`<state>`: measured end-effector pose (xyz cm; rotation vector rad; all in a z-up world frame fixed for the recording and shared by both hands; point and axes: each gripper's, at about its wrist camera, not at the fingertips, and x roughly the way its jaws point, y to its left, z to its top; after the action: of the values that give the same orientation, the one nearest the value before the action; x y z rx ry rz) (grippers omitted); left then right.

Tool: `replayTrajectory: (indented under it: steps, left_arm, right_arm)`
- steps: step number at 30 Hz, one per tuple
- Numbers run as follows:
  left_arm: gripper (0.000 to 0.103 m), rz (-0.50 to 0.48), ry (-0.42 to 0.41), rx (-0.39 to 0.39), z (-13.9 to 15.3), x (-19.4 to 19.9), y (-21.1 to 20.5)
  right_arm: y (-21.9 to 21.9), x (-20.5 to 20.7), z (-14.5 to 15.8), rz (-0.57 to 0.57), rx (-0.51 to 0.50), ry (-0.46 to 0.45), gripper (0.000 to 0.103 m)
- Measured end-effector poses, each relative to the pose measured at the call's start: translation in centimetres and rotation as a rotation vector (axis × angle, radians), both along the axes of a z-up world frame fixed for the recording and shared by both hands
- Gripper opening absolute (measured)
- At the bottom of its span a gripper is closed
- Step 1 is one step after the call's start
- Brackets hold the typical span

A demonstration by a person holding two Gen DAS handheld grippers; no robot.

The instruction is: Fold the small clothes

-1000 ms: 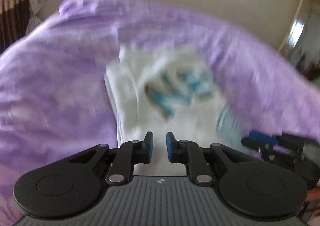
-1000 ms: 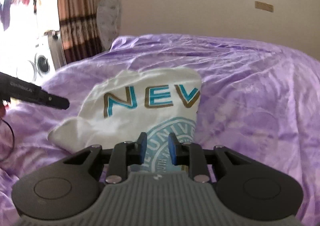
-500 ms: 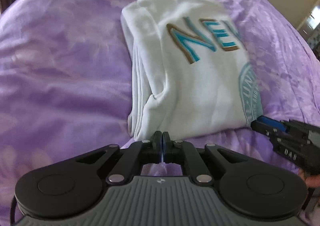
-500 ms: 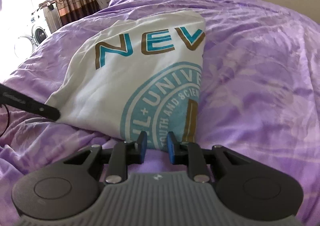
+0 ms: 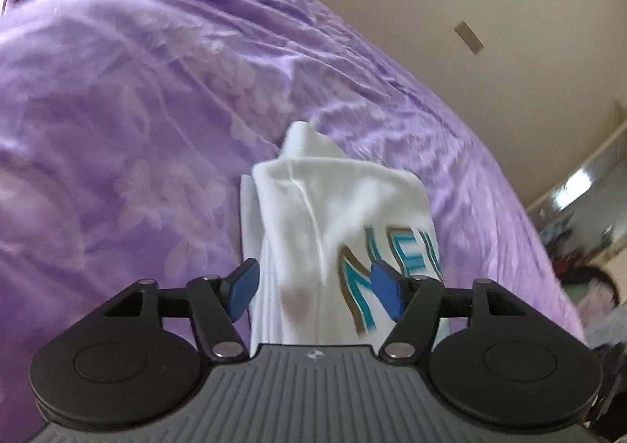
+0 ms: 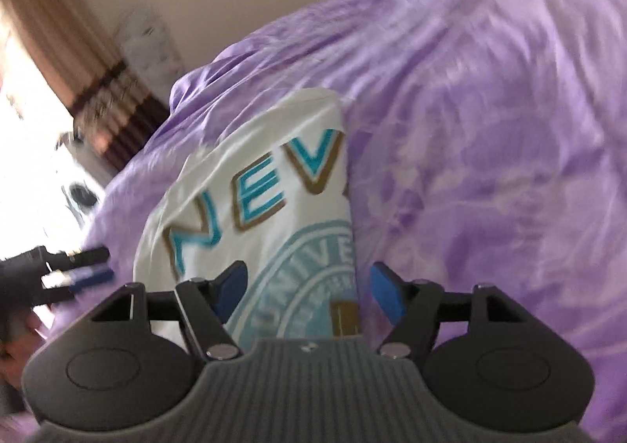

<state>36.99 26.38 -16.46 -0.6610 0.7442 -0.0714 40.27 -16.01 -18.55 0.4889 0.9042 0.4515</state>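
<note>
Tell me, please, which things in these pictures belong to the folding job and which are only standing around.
Belong to the job:
- white T-shirt, folded, lying on the purple bedspread
- left gripper, fingers open
- right gripper, fingers open

Only standing around:
- striped brown curtain
- washing machine, blurred
- wall plate

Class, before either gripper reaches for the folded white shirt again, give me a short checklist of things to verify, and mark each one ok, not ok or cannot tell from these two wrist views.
1. Left gripper open, jaws just widened, pads not pressing cloth: ok.
2. Right gripper open, jaws just widened, nothing clamped: ok.
3. White shirt lying folded on the purple bedspread: ok.
4. Folded edges stacked evenly on the left side: not ok, a lower layer sticks out.
5. Far corner tucked flat: not ok, a flap pokes out past the fold.
6. Shirt's near edge flat: cannot tell, hidden behind the gripper bodies.
</note>
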Motion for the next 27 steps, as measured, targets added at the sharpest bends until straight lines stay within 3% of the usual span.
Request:
replayTrajectory:
  steps: [5, 9, 13, 16, 18, 21, 26, 27]
  left_arm:
    - [0.078, 0.073, 0.019, -0.111, -3.7, 2.7, 2.8]
    - [0.078, 0.038, 0.022, -0.242, -6.0, 5.9, 3.9]
    - [0.077, 0.028, 0.01, -0.296, -7.7, 8.3, 4.3]
    - [0.069, 0.014, 0.003, -0.339, -8.7, 9.5, 4.9]
    - [0.058, 0.008, 0.011, -0.358, -9.0, 10.1, 5.4]
    - [0.038, 0.001, 0.022, -0.383, -8.9, 10.6, 5.8]
    - [0.022, -0.004, -0.029, -0.259, -6.4, 9.6, 4.3]
    - [0.021, -0.011, -0.051, -0.224, -5.6, 9.2, 3.8]
  right_arm:
    - [-0.4, 4.1, -2.1, -0.023, 0.182, 0.042, 0.067]
    - [0.2, 7.9, -4.4, -0.014, 0.254, 0.108, 0.067]
    - [0.3, 11.0, -6.5, 0.0, 0.356, 0.15, 0.067]
    - [0.7, 13.0, -7.3, 0.015, 0.404, 0.143, 0.066]
    - [1.0, 14.2, -7.8, 0.017, 0.431, 0.142, 0.065]
    - [2.1, 15.7, -8.0, 0.03, 0.42, 0.136, 0.045]
    - [2.9, 16.5, -7.3, 0.05, 0.395, 0.113, 0.017]
    - [3.0, 16.3, -6.6, 0.062, 0.383, 0.089, 0.015]
